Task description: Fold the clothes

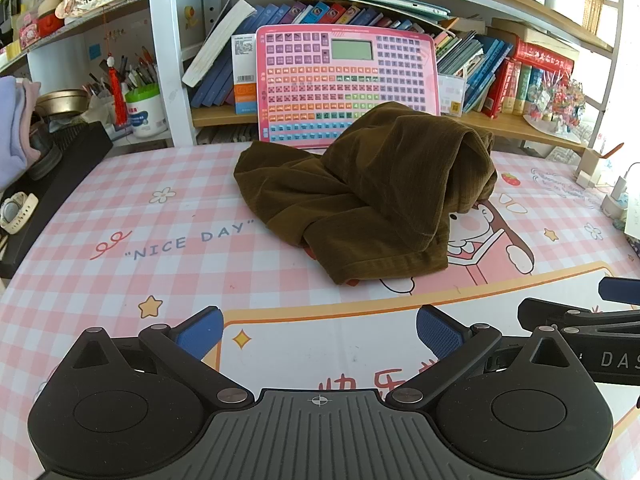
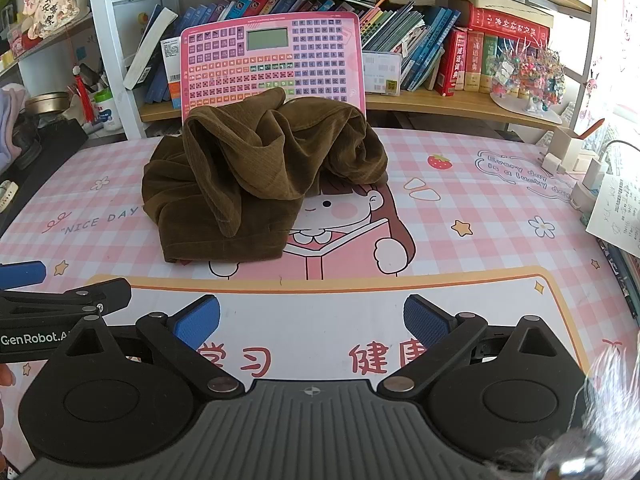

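A crumpled olive-brown corduroy garment (image 1: 368, 184) lies in a heap on the pink checked desk mat (image 1: 120, 240), toward the back of the desk; it also shows in the right wrist view (image 2: 256, 172). My left gripper (image 1: 320, 330) is open and empty, near the front of the mat, well short of the garment. My right gripper (image 2: 312, 322) is open and empty, also short of the garment. Each gripper shows at the edge of the other's view: the right one (image 1: 580, 316) and the left one (image 2: 60, 292).
A pink keyboard toy (image 1: 344, 80) leans on the bookshelf (image 1: 500, 124) right behind the garment. A black box (image 1: 52, 184) with a watch stands at the left edge. Chargers and papers (image 2: 600, 184) sit at the right edge.
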The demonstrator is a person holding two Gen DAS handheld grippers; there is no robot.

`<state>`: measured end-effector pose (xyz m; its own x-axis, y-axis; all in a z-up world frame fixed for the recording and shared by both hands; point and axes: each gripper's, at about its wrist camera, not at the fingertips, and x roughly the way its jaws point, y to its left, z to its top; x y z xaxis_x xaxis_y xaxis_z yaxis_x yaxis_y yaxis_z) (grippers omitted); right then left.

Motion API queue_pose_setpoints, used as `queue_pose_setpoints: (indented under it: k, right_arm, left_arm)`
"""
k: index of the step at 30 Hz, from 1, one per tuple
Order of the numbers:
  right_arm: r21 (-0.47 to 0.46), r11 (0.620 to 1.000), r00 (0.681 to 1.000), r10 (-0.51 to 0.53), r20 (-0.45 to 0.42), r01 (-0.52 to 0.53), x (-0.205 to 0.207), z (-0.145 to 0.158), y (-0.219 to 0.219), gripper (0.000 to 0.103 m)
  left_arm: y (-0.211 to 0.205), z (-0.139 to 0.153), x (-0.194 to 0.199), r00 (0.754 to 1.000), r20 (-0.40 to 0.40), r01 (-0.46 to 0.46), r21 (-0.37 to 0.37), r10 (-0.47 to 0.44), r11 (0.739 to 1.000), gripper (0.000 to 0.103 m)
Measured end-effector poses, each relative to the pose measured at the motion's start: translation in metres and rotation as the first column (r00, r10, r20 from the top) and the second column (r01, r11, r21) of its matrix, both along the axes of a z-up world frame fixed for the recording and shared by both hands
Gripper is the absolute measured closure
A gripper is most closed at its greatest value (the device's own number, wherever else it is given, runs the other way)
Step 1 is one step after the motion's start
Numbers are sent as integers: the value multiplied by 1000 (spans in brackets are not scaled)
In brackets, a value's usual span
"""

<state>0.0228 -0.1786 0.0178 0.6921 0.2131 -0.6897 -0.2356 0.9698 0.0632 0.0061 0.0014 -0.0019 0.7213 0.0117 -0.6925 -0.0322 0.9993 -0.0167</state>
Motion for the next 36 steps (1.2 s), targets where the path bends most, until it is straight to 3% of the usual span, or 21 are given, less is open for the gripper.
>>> queue_pose_setpoints:
  k: [36]
  right_arm:
    - [-2, 1000, 1000, 3, -4, -3, -1, -1, 2, 4]
  left_arm:
    - [2, 0, 2, 1000, -5, -6, 3, 6, 1000, 0]
